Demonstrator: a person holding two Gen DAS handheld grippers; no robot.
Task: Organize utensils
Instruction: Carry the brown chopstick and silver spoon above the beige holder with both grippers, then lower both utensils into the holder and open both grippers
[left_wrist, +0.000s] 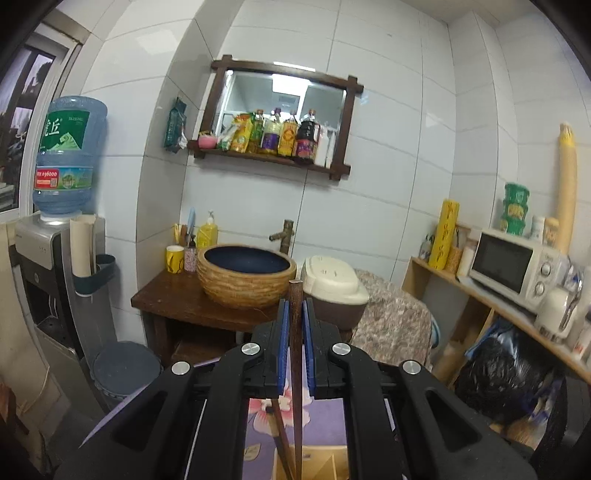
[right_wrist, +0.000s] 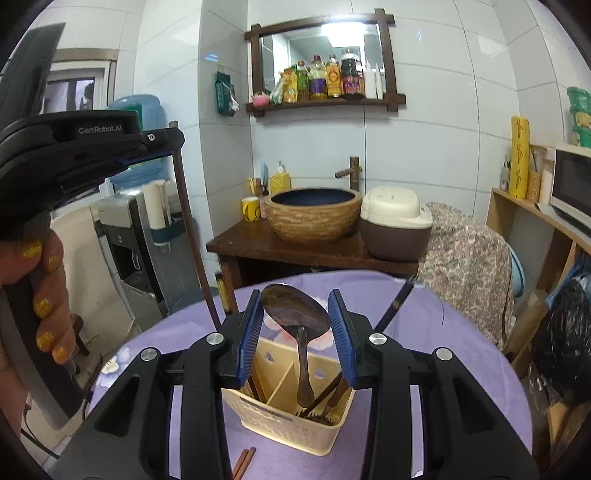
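My left gripper (left_wrist: 295, 306) is shut on a dark wooden chopstick (left_wrist: 296, 354) that stands upright above the table; a second chopstick (left_wrist: 280, 439) slants beside it lower down. The right wrist view shows that gripper (right_wrist: 162, 144) at upper left with the chopstick (right_wrist: 192, 236) hanging down. My right gripper (right_wrist: 295, 306) is open above a cream utensil holder (right_wrist: 288, 424) on the purple cloth. A dark wooden spoon (right_wrist: 295, 314) stands in the holder, bowl up, between my jaws without touching them. Other dark utensils (right_wrist: 325, 398) lean in the holder.
A pair of chopsticks (right_wrist: 243, 461) lies on the purple tablecloth (right_wrist: 443, 350) in front of the holder. A black utensil (right_wrist: 395, 302) slants at the table's far edge. Behind stand a washstand with a woven basin (right_wrist: 314, 214), a rice cooker (right_wrist: 395, 221) and a shelf with a microwave (left_wrist: 517, 269).
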